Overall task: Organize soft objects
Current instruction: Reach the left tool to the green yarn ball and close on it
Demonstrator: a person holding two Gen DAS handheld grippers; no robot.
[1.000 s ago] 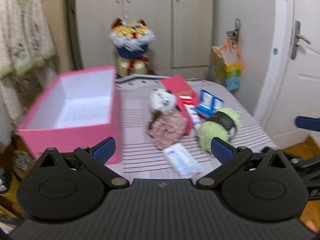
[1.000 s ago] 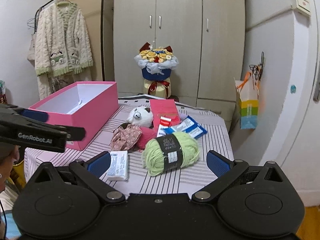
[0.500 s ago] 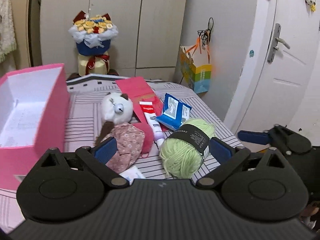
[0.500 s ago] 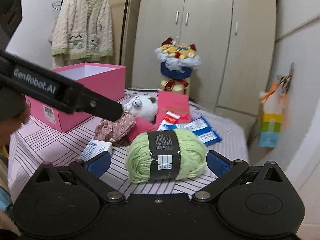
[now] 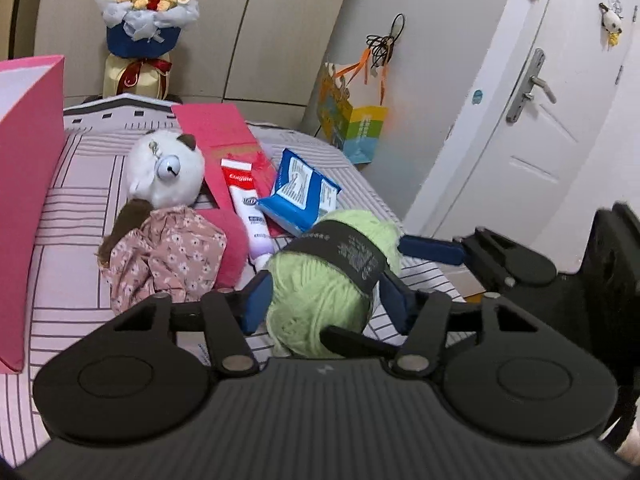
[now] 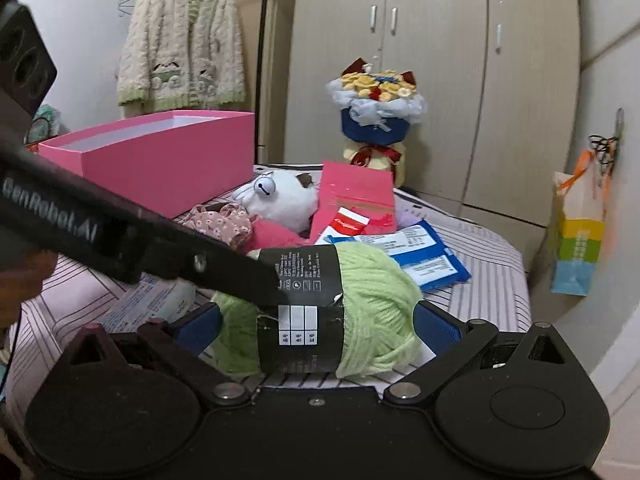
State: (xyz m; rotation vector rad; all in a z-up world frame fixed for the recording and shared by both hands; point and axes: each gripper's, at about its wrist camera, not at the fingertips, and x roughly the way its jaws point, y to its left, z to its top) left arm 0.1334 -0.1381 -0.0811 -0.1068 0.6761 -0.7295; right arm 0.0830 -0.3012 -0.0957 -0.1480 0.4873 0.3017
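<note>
A light-green yarn ball (image 5: pixel 316 292) with a black band lies on the striped table near its front right edge. My left gripper (image 5: pixel 324 302) is closing on it, and its blue pads touch the ball on both sides. My right gripper (image 6: pixel 316 328) comes at the same yarn ball (image 6: pixel 376 300) from another side. Its pads stand wide open, with the ball between them. A white plush cat (image 5: pixel 168 176), a floral cloth (image 5: pixel 168 256) and a pink plush piece (image 5: pixel 234 248) lie to the left of the yarn.
An open pink box (image 6: pixel 160 164) stands at the table's left. A toothpaste tube (image 5: pixel 248 200), a blue wipes pack (image 5: pixel 300 196) and a red envelope (image 5: pixel 216 128) lie behind the yarn. A white packet (image 6: pixel 148 300) lies near the front. A bouquet (image 5: pixel 144 28) stands at the back.
Both grippers have come forward and down onto the yarn ball. The left jaws have narrowed from wide open to touching the ball. The right jaws have stayed wide.
</note>
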